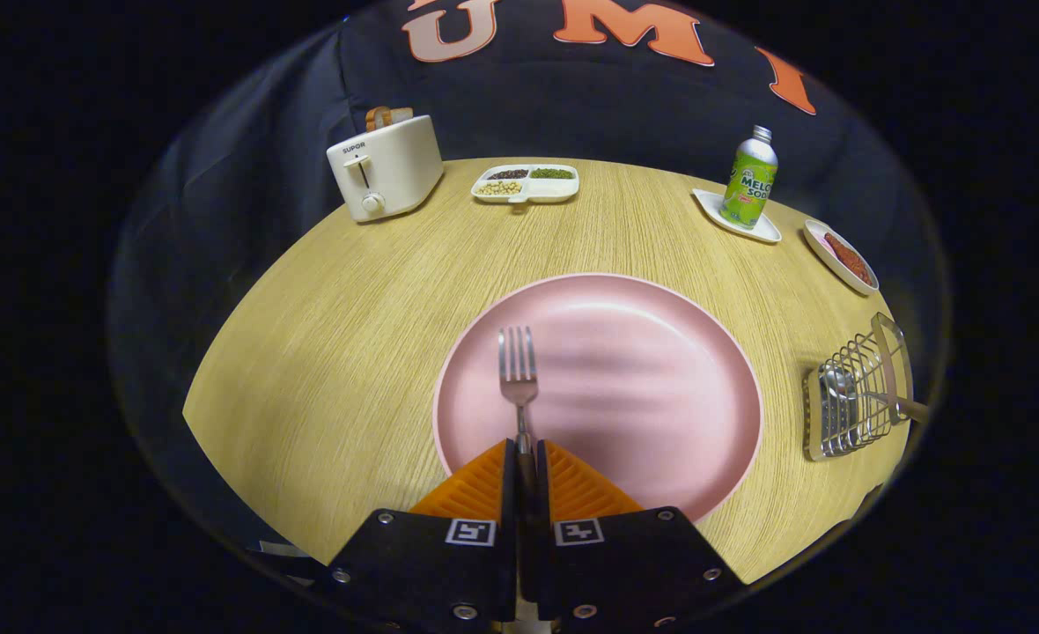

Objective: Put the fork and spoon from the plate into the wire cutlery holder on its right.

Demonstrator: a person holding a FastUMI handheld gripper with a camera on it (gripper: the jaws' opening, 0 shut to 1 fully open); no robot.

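Closest to us, the jaws are pressed together on the handle of the fork, with both sides bearing on the thin metal stem and no gap left between them. We hold the fork low on its handle, so its tines point straight ahead of the jaws, out over the pink plate; we judge this grip keeps the head free to slide into the holder. Whether the fork has left the plate's surface we cannot tell.

Just beyond the jaws, the plate sits on the wooden counter, and apart from the fork we see nothing else on it. To the right of the jaws and well apart from them, the wire cutlery holder stands near the counter's rim; inside it we see the spoon, bowl at the near end and handle poking out past the wires. So we judge the spoon done and the fork the remaining piece, needing a carry to the right.

Far ahead, beyond the plate, stand a toaster, a divided snack tray, a soda bottle on a small white dish, and another dish with something red.
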